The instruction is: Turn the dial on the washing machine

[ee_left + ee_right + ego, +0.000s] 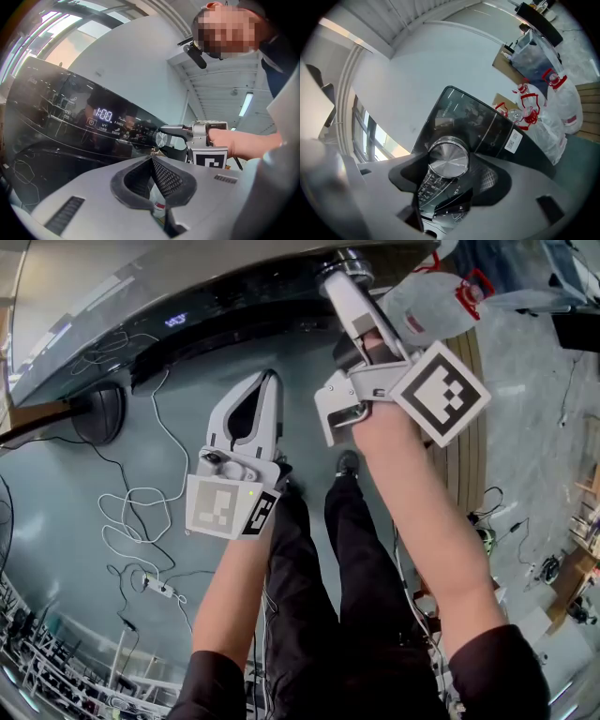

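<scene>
We see the right tongs [449,165] closed on the dial [448,157] of the washing machine [202,306]. Their 2 dark pads press on opposite sides of the brushed-metal knob, and they are open only as far as the dial is wide. The dial sits on the glossy black control panel [61,117], to the right of the lit display [103,115] reading 1:00.

The left tongs [152,161] are shut, with the pad tips meeting in a point and nothing held. They hang in the air below the panel and touch no part of the machine.

From the head view, the dial is mostly covered by the right tongs and lies at the top edge of the picture. The machine is cut off there, so we see only its panel and part of its front. The printed settings around the dial are too small for us to read. Through the narrow slit under the left tongs' pads we make out something white and red that we cannot identify. Plastic bags [553,105] with red print lie beside the machine, and cables [141,512] trail across the floor [75,484].
</scene>
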Demonstrator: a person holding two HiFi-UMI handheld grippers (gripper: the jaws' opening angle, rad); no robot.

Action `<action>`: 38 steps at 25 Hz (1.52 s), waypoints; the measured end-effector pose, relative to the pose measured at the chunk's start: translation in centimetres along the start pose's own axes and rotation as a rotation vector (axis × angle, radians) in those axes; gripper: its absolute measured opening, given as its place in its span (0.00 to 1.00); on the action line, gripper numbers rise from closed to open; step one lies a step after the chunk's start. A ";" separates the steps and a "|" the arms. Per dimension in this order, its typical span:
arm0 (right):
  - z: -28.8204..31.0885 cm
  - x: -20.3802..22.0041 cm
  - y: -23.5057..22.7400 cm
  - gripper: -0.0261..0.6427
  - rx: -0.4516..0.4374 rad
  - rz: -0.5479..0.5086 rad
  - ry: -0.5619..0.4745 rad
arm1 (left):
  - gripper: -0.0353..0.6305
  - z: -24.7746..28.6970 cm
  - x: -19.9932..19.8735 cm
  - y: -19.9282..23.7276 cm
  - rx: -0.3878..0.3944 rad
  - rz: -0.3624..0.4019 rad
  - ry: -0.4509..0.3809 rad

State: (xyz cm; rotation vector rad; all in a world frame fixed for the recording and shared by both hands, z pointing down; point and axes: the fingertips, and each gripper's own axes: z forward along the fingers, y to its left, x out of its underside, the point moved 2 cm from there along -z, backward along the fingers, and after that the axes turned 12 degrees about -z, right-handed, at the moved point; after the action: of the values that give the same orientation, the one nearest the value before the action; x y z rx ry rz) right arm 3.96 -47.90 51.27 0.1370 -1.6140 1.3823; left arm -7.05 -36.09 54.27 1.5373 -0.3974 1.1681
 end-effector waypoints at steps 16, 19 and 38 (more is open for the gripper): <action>-0.6 0.8 0.1 0.47 -0.031 0.531 -0.053 | 0.08 -0.8 -1.5 -0.1 -0.012 -0.007 -0.007; -0.6 1.3 1.0 0.47 -0.053 0.597 -0.071 | 0.08 -1.6 -2.2 0.2 -0.012 -0.004 -0.012; -4.2 -1.0 1.6 0.32 -0.125 -0.061 -0.046 | 0.08 -1.0 -3.2 -0.1 -0.009 0.020 -0.021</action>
State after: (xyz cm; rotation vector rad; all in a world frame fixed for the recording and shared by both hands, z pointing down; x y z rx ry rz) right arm 5.94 -44.45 48.94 0.1432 -1.7160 1.2362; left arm -8.89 -36.22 51.45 1.5424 -0.4327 1.1648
